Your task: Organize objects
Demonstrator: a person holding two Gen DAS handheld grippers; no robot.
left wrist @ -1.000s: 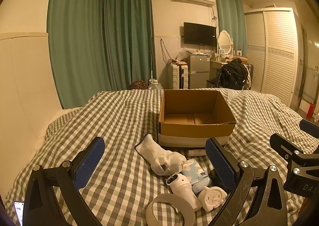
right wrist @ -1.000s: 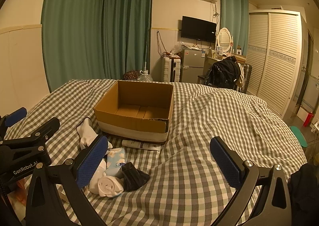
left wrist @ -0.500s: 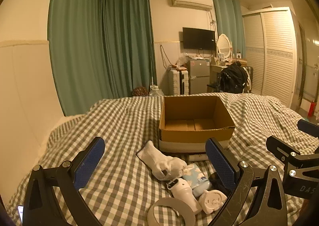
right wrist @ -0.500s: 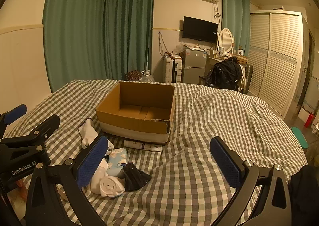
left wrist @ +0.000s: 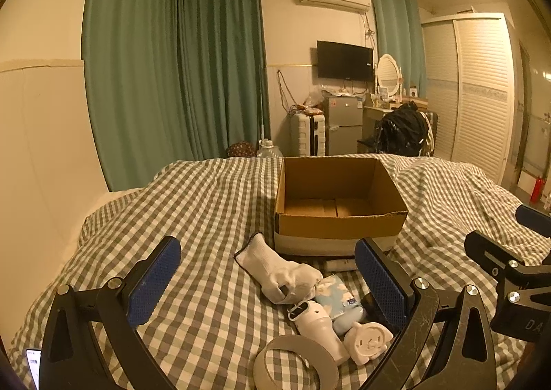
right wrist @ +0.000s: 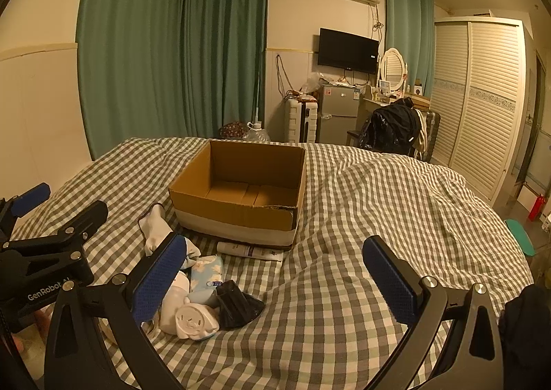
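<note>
An empty cardboard box [left wrist: 339, 204] [right wrist: 241, 192] stands on the checked bed. In front of it lie a white sock [left wrist: 279, 269] [right wrist: 156, 228], a light blue floral pack [left wrist: 339, 300] [right wrist: 206, 273], a white bottle [left wrist: 318, 328], a white round-faced toy [left wrist: 368, 341] [right wrist: 194, 321], a tape ring [left wrist: 294, 364], a black cloth [right wrist: 237, 304] and a white tube [right wrist: 251, 250]. My left gripper [left wrist: 268, 281] is open above the pile with nothing between its fingers. My right gripper [right wrist: 275, 278] is open over bare bedding right of the pile.
Green curtains, a TV, a small fridge, a chair draped with dark clothes and a slatted wardrobe [right wrist: 482, 107] line the far wall. A phone [left wrist: 34, 364] lies at the bed's near left edge. The checked cover [right wrist: 396, 204] rumples to the right.
Both grippers have tilted up and drawn slightly back, so the box and pile sit lower in view. Nothing has been grasped or moved on the bed.
</note>
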